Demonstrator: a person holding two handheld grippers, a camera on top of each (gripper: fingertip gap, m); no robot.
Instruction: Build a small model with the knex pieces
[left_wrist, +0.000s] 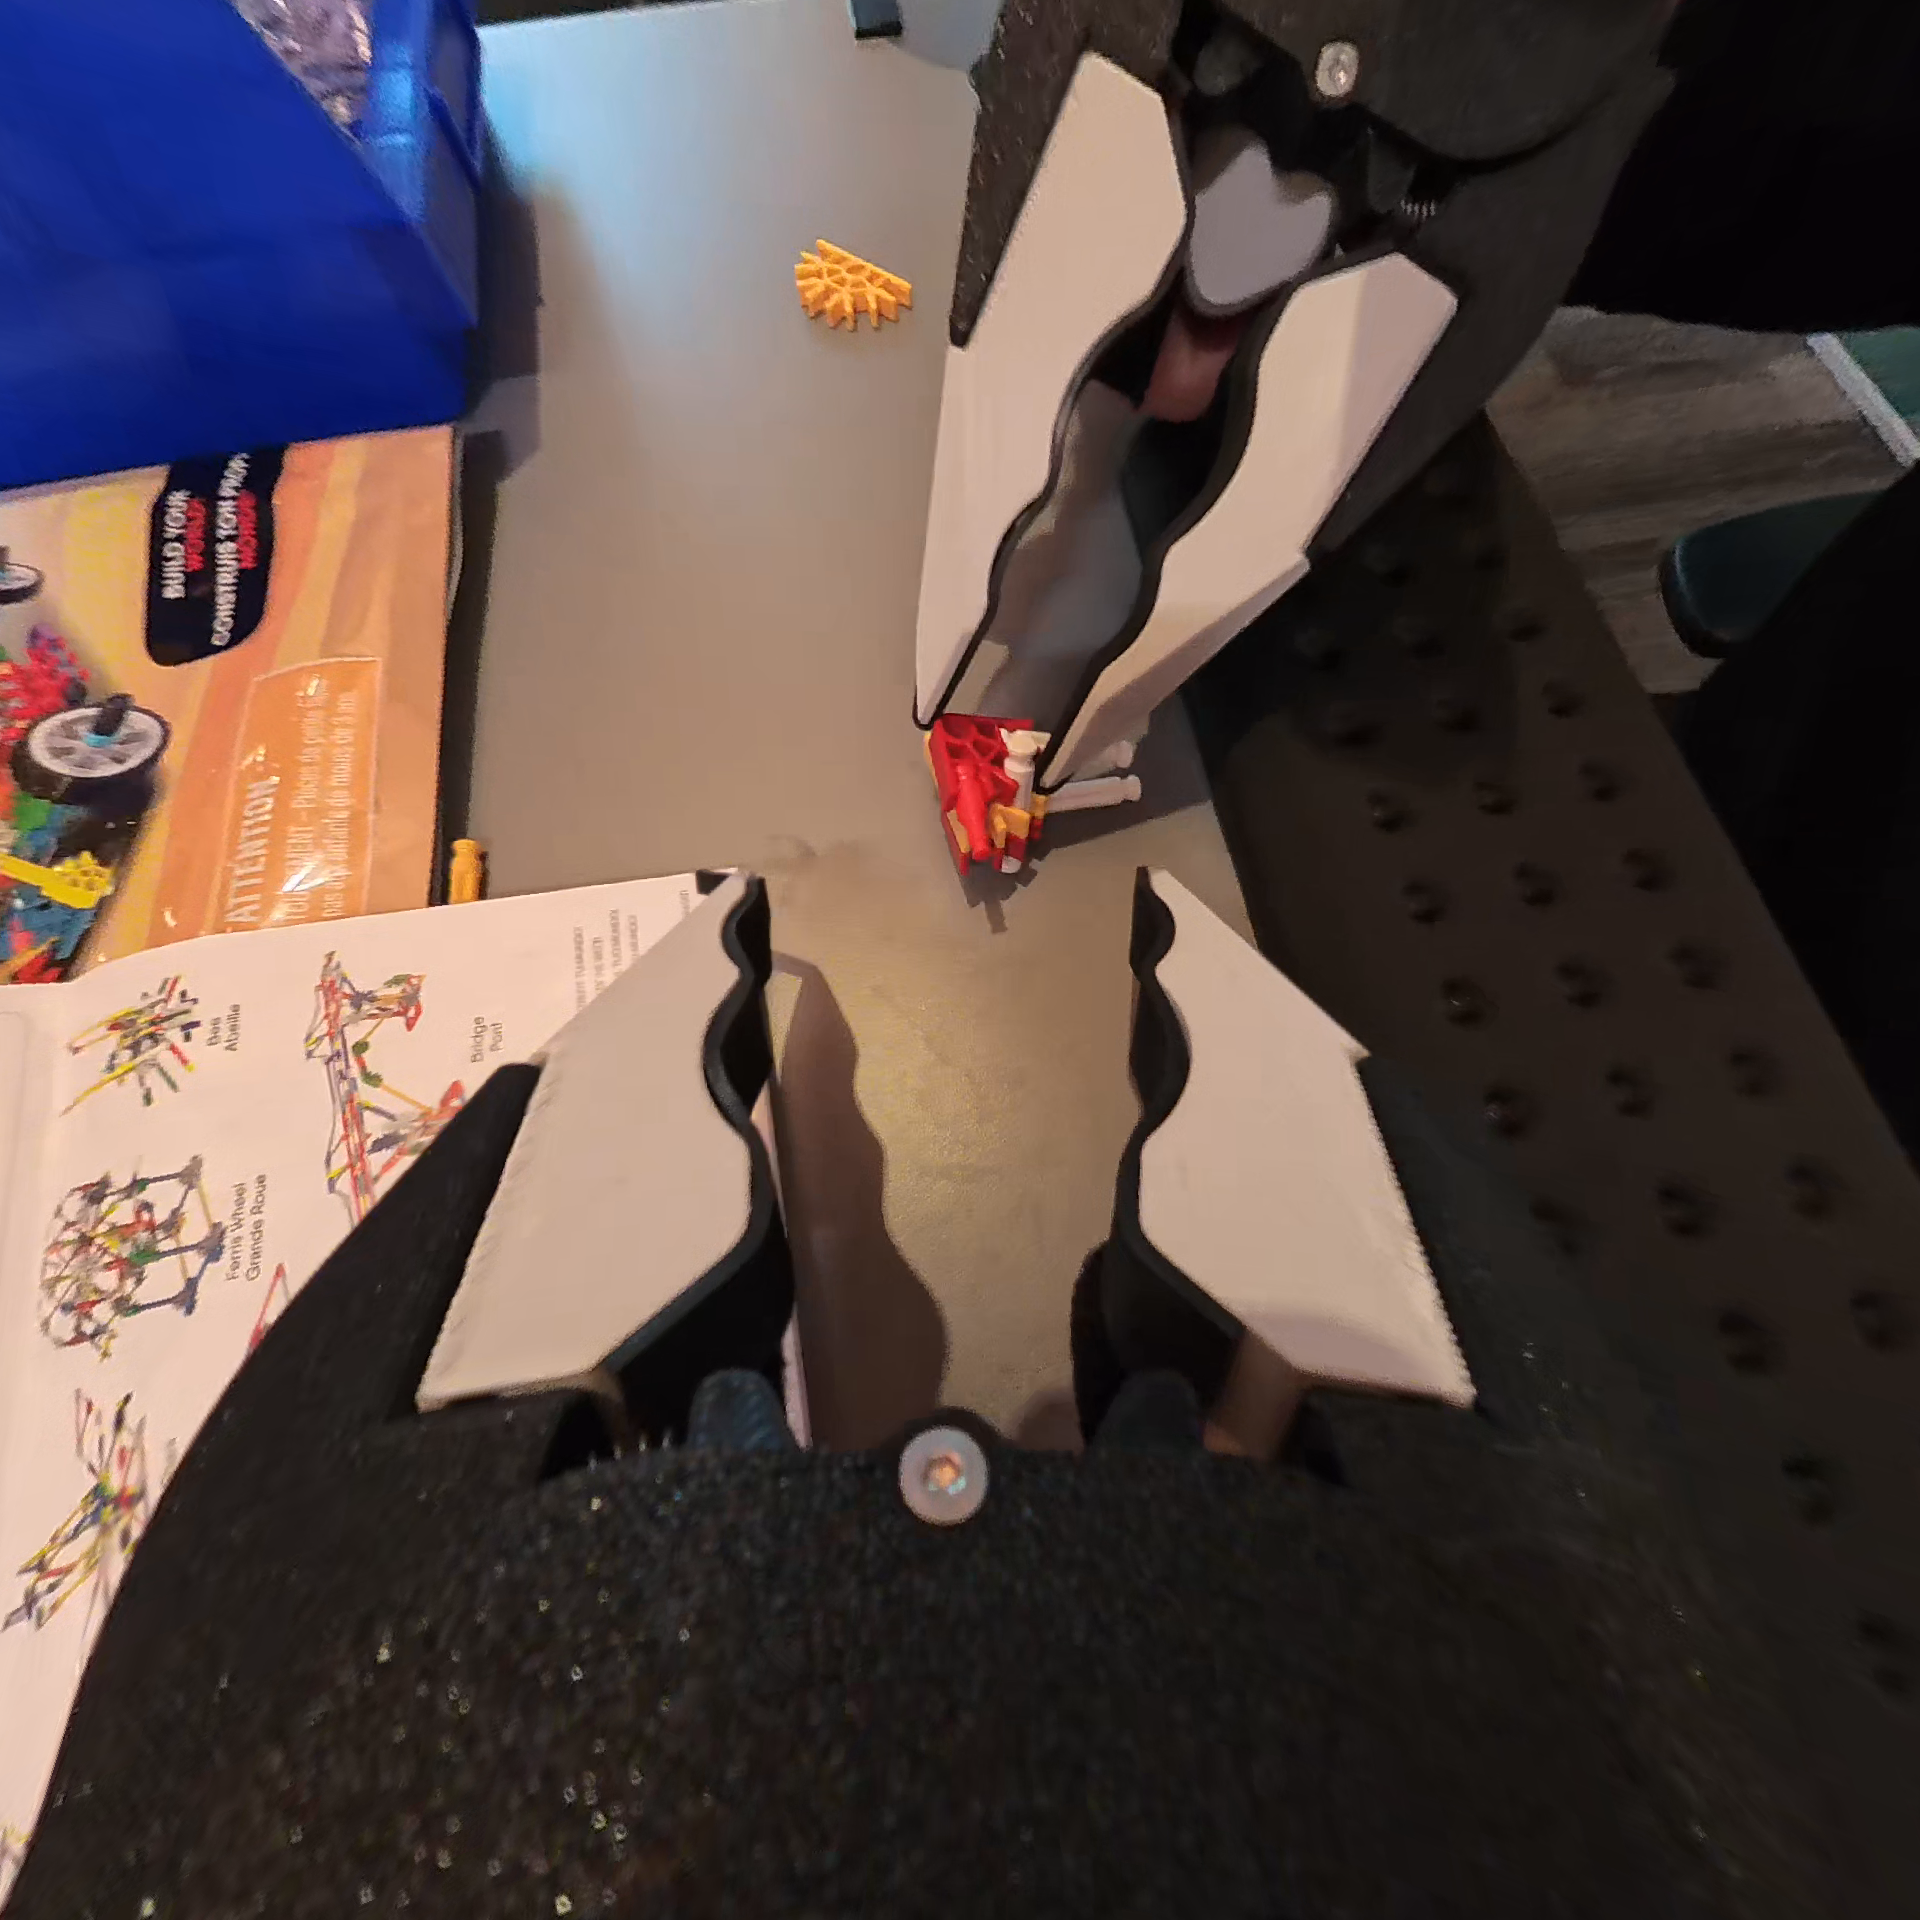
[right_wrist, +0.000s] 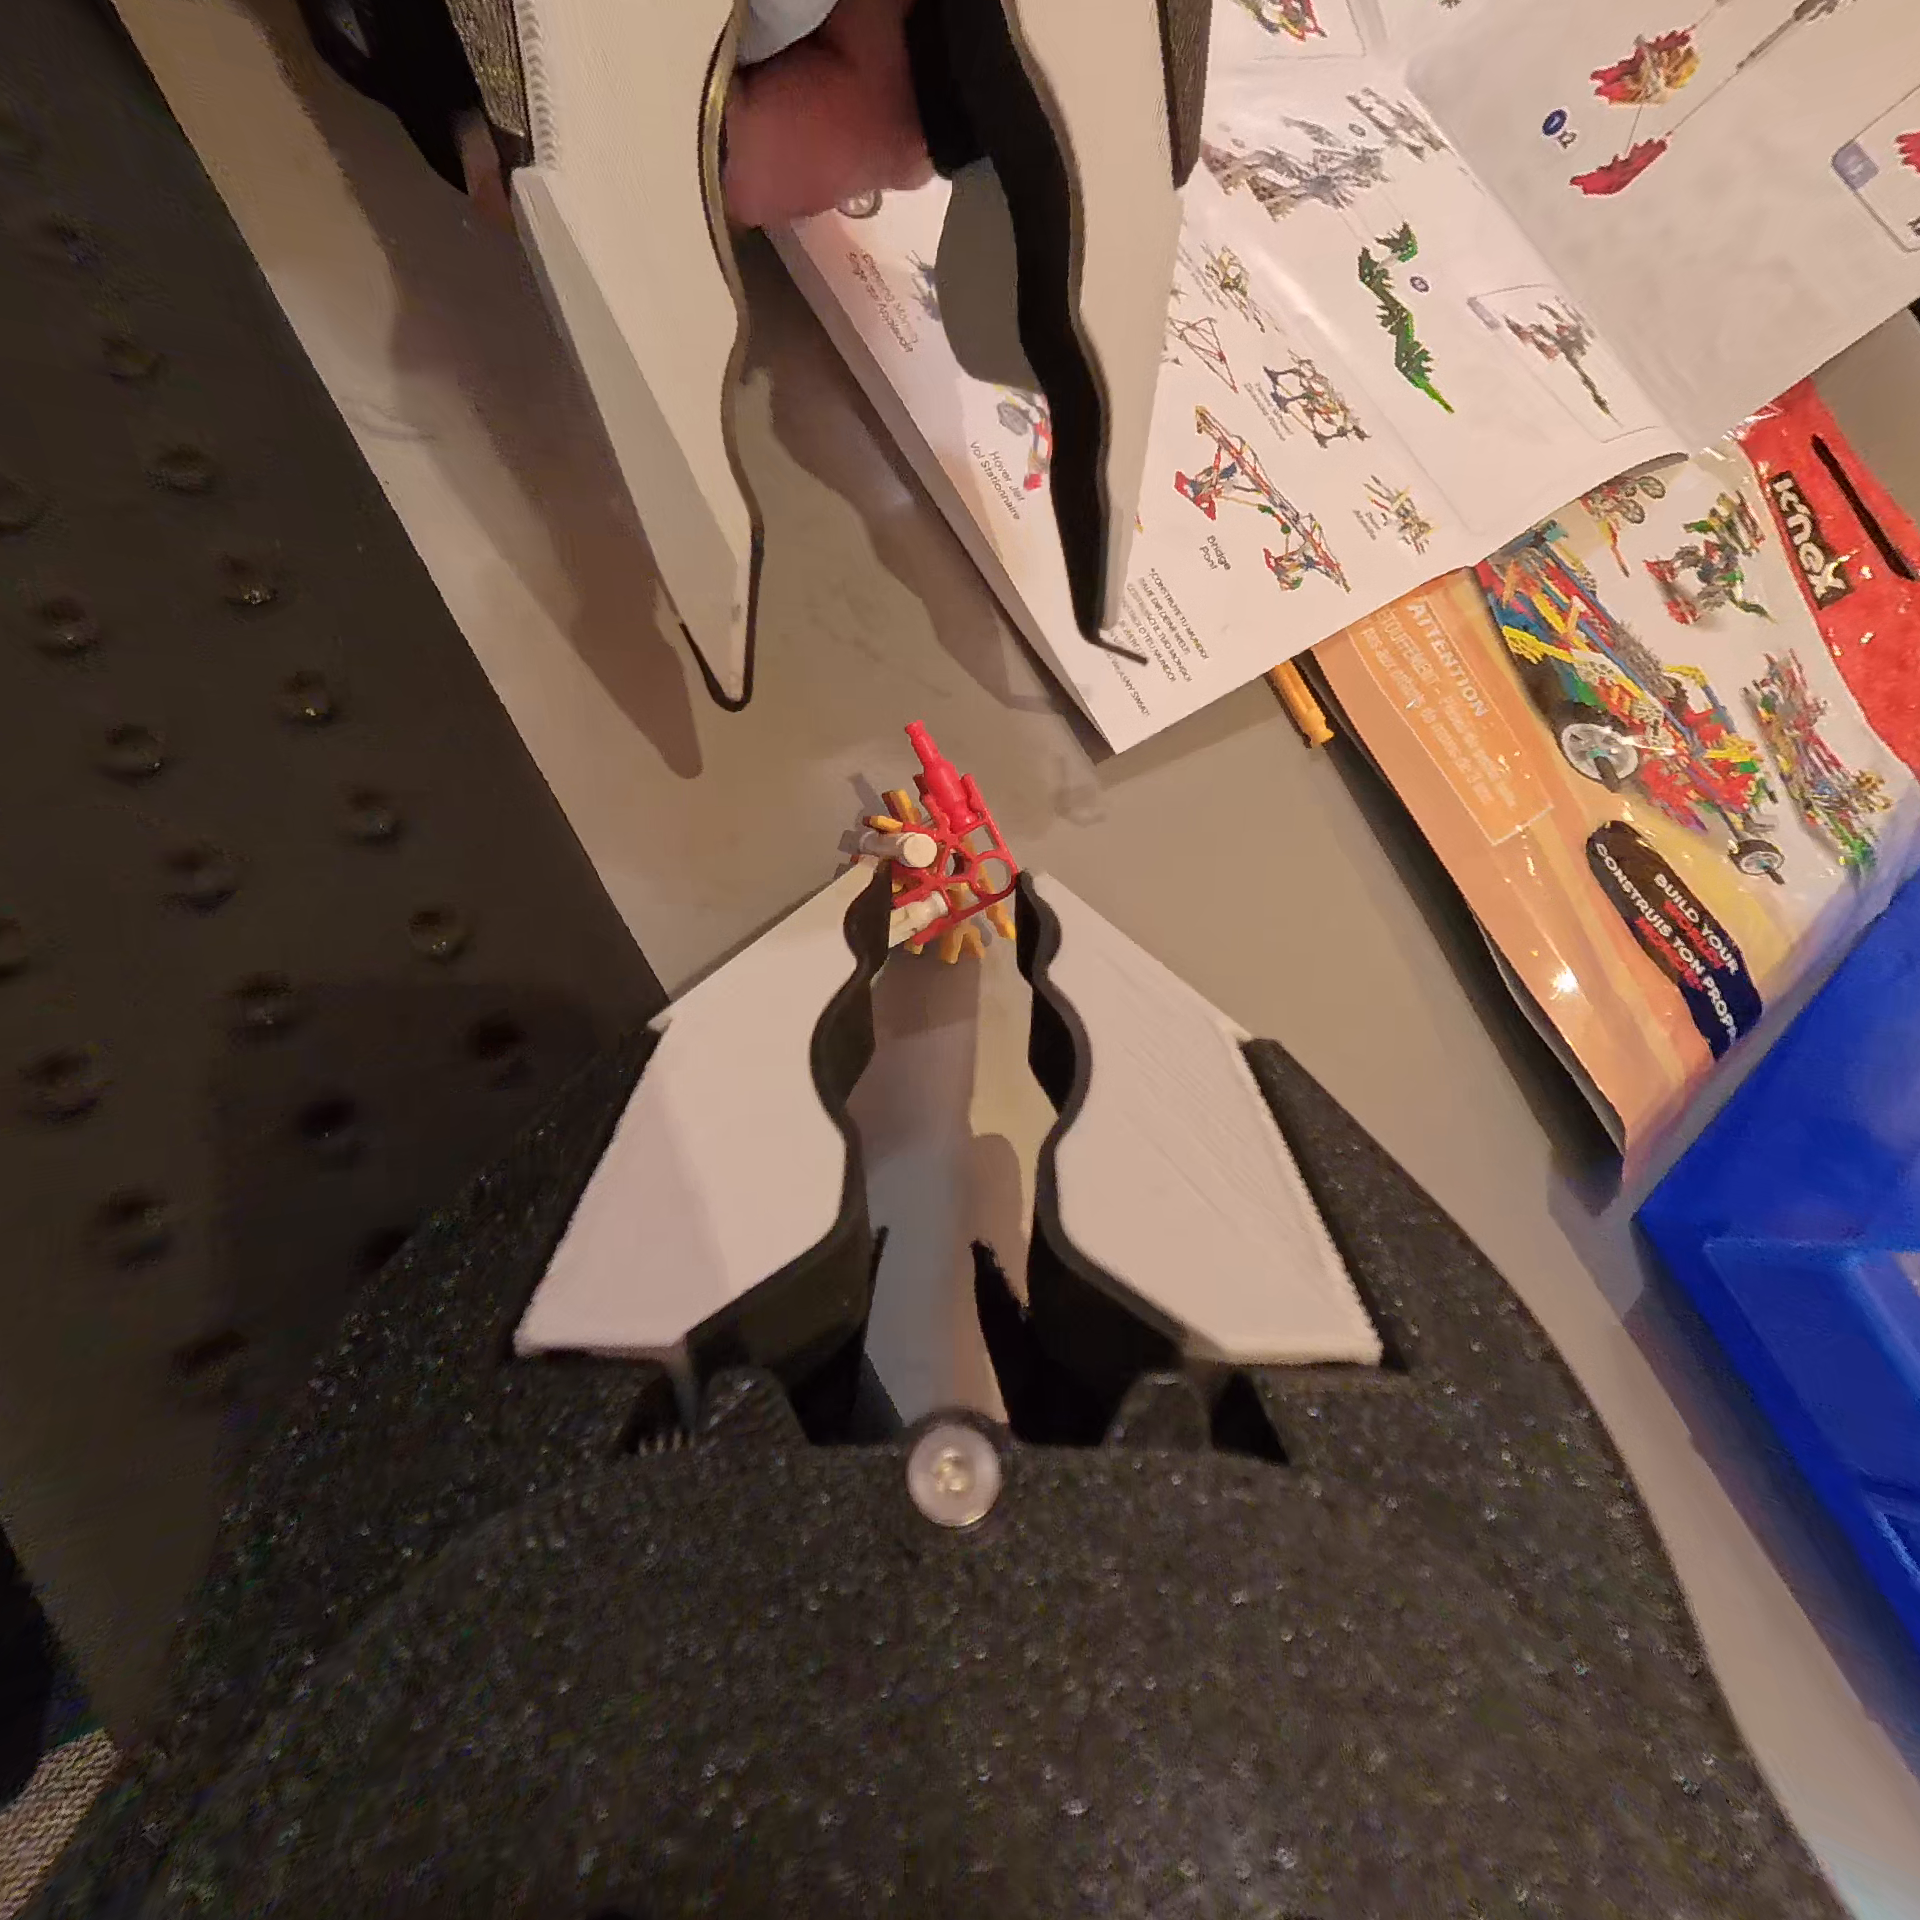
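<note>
- Right wrist view: the right gripper (right_wrist: 940, 894) has its white fingers drawn close together, clenched on a small cluster of red, yellow and white plastic construction pieces (right_wrist: 940, 852). The cluster sits right at the fingertips, low over the grey table top (right_wrist: 1195, 883).
- Just beyond the cluster, facing it, hangs the left gripper (right_wrist: 914, 665). Its fingers are spread wide with nothing between them.
- Ahead and to the right of the right gripper lies a white printed instruction leaflet with coloured model drawings (right_wrist: 1351, 312). A short yellow plastic rod (right_wrist: 1304, 701) pokes out from under its edge.
- Farther right sit an orange printed toy package (right_wrist: 1558, 779) and a blue plastic bin (right_wrist: 1818, 1299).
- To the left runs a dark perforated mat (right_wrist: 208, 727).
- Left wrist view: the left gripper (left_wrist: 945, 904) is released and empty, with bare table between its fingers.
- Just ahead of it, the right gripper (left_wrist: 987, 748) comes down from above, pinching the cluster (left_wrist: 982, 795).
- Farther ahead, well apart from both grippers, a flat yellow fan-shaped plastic connector (left_wrist: 852, 286) lies alone on the table.
</note>
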